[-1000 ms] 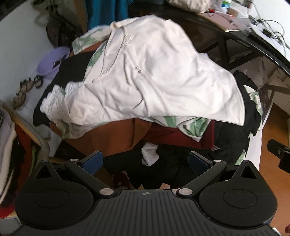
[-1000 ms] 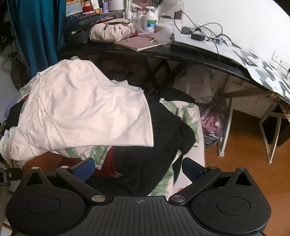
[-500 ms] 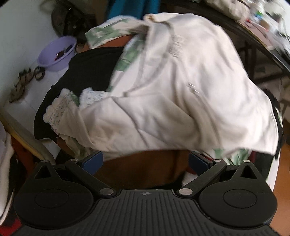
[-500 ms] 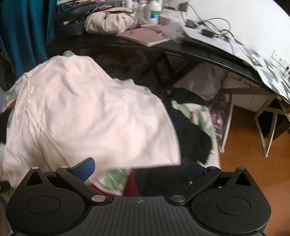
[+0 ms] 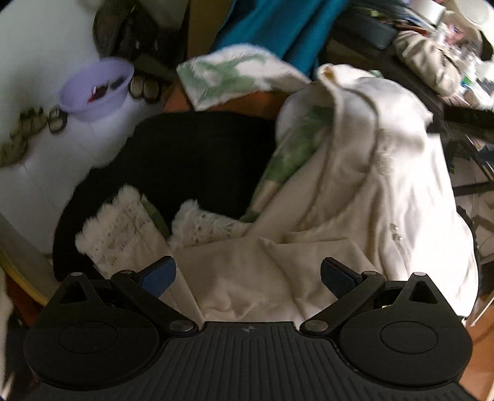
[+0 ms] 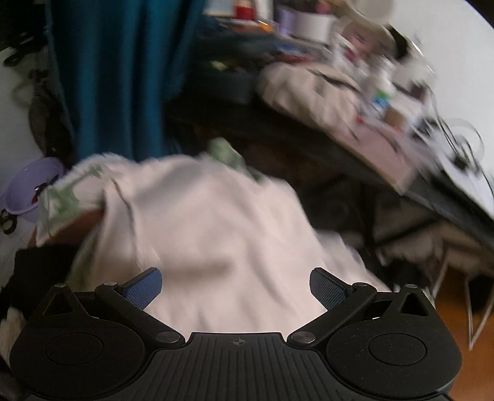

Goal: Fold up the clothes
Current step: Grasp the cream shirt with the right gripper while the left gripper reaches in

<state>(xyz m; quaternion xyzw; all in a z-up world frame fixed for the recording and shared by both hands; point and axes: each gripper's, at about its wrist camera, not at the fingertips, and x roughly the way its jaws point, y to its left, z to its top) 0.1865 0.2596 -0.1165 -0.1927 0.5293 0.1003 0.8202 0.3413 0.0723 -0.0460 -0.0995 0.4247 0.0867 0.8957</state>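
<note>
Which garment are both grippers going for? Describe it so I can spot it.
On the clothes pile below the teal curtain, it is the top layer: the cream top. Only it has lace cuffs and small pearl buttons, unlike the black and green-print pieces beneath.

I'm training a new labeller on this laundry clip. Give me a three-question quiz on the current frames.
1. True or false: the left gripper is shut on the white garment.
2. Which colour is the basin on the floor? A) red B) lilac C) green
3. Fill in: under the white garment's lace cuffs lies a ___ cloth.

Key: 1 false, both the left and the right gripper have their jaws wide apart; 2 B; 3 black.
</note>
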